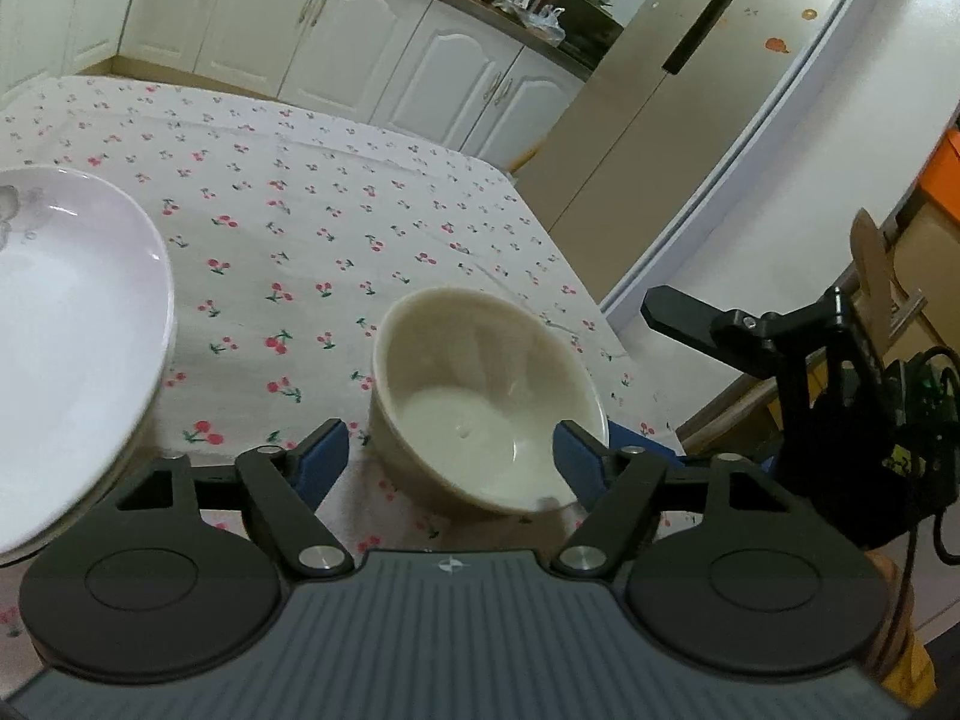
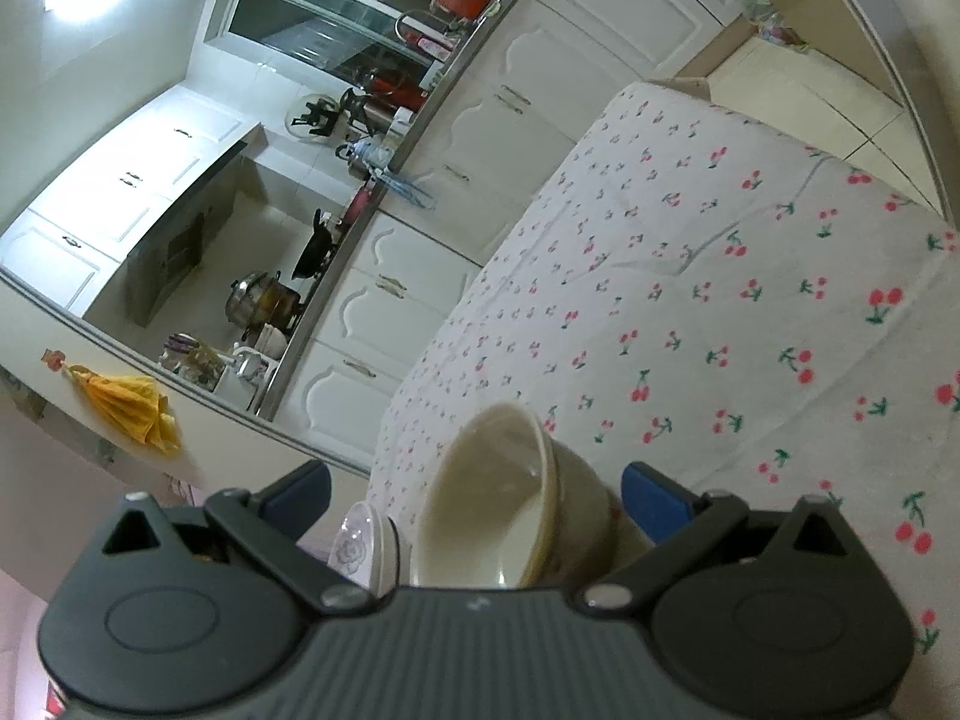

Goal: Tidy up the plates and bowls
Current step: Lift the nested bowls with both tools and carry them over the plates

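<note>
- The cream bowl stood on the counter near its right edge, towards the near corner, and it looked slightly tilted in the left wrist view
- I judged it to be glazed ceramic: stiff, rather heavy, slippery at the wall and easy to chip if it knocked another dish
- The best place to take hold seemed to be the rim, one finger inside and one outside, because the round wall gave little grip
- The left gripper had its jaws spread wide, one blue pad on each side of the bowl, and held nothing
- The right gripper was also wide open and empty; the same bowl lay between its pads, seen from the side
- A white plate sat towards the left side of the counter, apart from the bowl; whether more plates lay under it, I could not tell
- The cherry tablecloth was soft and wrinkled, so a dish might slide or catch on it
- Both grippers were close to one bowl, so they could hinder each other
</note>
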`<control>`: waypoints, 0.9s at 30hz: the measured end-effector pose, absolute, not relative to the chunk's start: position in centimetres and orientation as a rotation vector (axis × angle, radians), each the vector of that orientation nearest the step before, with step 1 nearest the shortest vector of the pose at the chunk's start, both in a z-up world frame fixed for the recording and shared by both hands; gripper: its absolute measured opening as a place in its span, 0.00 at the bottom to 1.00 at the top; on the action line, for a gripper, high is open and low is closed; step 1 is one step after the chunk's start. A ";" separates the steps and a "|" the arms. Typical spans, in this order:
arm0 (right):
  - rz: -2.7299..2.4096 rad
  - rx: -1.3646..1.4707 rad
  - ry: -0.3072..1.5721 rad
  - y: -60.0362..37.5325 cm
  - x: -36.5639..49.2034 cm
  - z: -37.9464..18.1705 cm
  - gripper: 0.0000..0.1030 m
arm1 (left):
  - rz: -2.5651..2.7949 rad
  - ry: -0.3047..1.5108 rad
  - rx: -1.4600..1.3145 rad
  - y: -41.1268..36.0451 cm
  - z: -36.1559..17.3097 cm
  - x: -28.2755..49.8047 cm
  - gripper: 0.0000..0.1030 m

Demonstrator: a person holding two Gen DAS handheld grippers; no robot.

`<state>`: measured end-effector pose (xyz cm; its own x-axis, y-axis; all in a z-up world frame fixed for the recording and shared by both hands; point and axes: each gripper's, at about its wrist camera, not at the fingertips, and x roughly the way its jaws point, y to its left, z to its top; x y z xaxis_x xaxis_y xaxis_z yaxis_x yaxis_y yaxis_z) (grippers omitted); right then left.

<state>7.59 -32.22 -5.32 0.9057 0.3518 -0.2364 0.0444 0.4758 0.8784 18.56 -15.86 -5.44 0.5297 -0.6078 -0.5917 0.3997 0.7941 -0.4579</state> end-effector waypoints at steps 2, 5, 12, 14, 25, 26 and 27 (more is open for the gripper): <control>0.193 1.079 0.423 -32.3 7.9 -5.3 0.99 | -0.598 0.826 -0.290 -16.0 -5.6 18.9 0.79; 0.205 1.095 0.427 -32.3 8.3 -5.4 0.99 | -0.588 0.846 -0.300 -16.3 -6.2 19.4 0.75; 0.199 1.103 0.472 -31.9 9.0 -5.9 0.99 | -0.557 0.877 -0.318 -16.6 -7.0 20.1 0.58; 0.206 1.104 0.474 -31.7 9.1 -6.0 0.99 | -0.554 0.881 -0.322 -16.7 -7.2 20.3 0.50; 0.223 1.102 0.451 -31.2 8.6 -5.3 1.00 | -0.517 0.878 -0.314 -16.7 -6.9 20.0 0.32; 0.224 1.099 0.448 -31.2 8.5 -5.2 1.00 | -0.514 0.875 -0.312 -16.7 -6.8 19.9 0.32; 0.224 1.095 0.444 -31.1 8.5 -5.0 1.00 | -0.511 0.872 -0.312 -16.5 -6.7 19.8 0.32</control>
<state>8.49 -31.12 -5.01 0.8903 0.3894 -0.2360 0.0412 0.4474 0.8934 19.76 -16.55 -6.68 0.5353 -0.5445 -0.6457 0.2973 0.8370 -0.4594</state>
